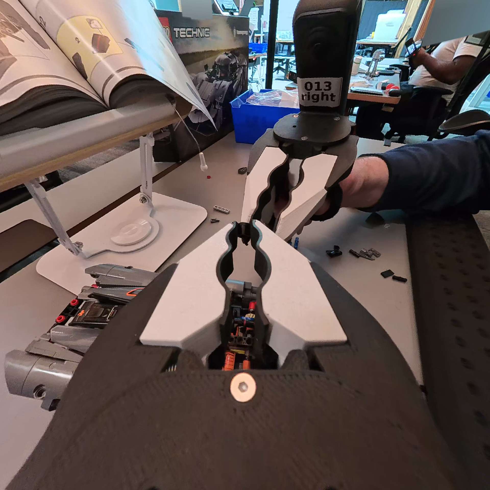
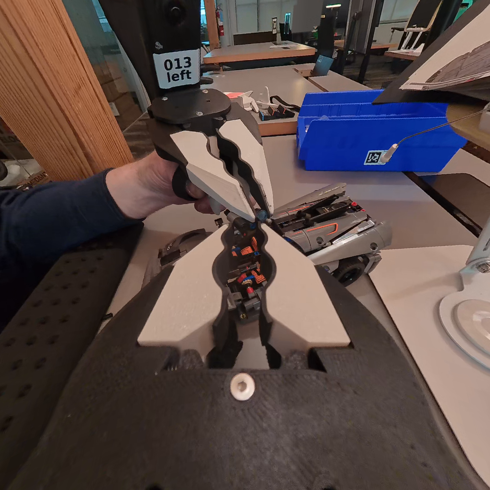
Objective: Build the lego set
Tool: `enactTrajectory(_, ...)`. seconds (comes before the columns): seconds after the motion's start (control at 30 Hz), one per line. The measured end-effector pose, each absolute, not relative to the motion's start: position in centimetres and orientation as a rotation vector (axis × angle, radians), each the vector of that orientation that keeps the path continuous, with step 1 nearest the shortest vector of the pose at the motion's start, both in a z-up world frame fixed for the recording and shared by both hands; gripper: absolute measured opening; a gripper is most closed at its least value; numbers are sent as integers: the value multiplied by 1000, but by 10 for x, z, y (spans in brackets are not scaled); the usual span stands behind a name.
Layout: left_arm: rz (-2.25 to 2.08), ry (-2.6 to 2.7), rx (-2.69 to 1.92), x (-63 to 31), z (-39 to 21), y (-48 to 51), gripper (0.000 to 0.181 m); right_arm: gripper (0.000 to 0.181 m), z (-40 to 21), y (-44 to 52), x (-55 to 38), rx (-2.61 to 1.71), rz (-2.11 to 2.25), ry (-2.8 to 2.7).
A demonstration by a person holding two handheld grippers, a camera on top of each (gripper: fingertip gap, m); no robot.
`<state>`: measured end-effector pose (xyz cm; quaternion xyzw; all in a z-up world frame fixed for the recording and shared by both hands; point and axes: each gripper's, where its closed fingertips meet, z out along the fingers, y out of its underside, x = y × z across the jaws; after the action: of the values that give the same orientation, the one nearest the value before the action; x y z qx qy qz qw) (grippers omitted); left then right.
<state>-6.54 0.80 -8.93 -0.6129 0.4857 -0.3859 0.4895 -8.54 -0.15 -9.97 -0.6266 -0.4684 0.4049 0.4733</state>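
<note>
A grey Lego car point(image 1: 100, 313) with orange trim lies on the table under both grippers; its chassis shows through each gripper's gap. It also shows in the right wrist view point(image 2: 331, 228). My left gripper point(image 1: 243, 225) is shut on a small black piece point(image 1: 244, 233), held above the chassis; the right wrist view shows that gripper point(image 2: 261, 213) and the piece point(image 2: 262, 214). My right gripper point(image 2: 247, 225) faces it tip to tip, jaws a narrow gap apart. A black part with a blue pin point(image 2: 250, 225) sits at its tips; whether it is gripped is unclear. The right gripper point(image 1: 265, 224) shows opposite.
An open instruction book point(image 1: 79, 66) rests on a white stand point(image 1: 127, 233) at the left. A blue bin point(image 1: 254, 122) and the set's box point(image 1: 212, 66) stand behind. Loose pieces point(image 1: 366, 253) lie on the table beside a black perforated mat point(image 1: 450, 291). A person sits far back. Only a small space, under 4 cm, lies between the two pairs of fingers.
</note>
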Motion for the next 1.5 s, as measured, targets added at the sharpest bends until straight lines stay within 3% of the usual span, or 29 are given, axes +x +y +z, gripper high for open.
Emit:
enactTrajectory(0.33, -969, 1182, -1479, -69, -85, 4, 7, 13, -97, -4, -87, -1508, 937, -1168)
enactTrajectory(0.5, -979, 1177, -1472, -72, -82, 3, 6, 0, -96, -2, -85, -1507, 915, -1157)
enactTrajectory(1.5, -949, 1180, -1496, -72, -88, 8, 0, 0, -97, -3, -88, -1500, 837, -1172)
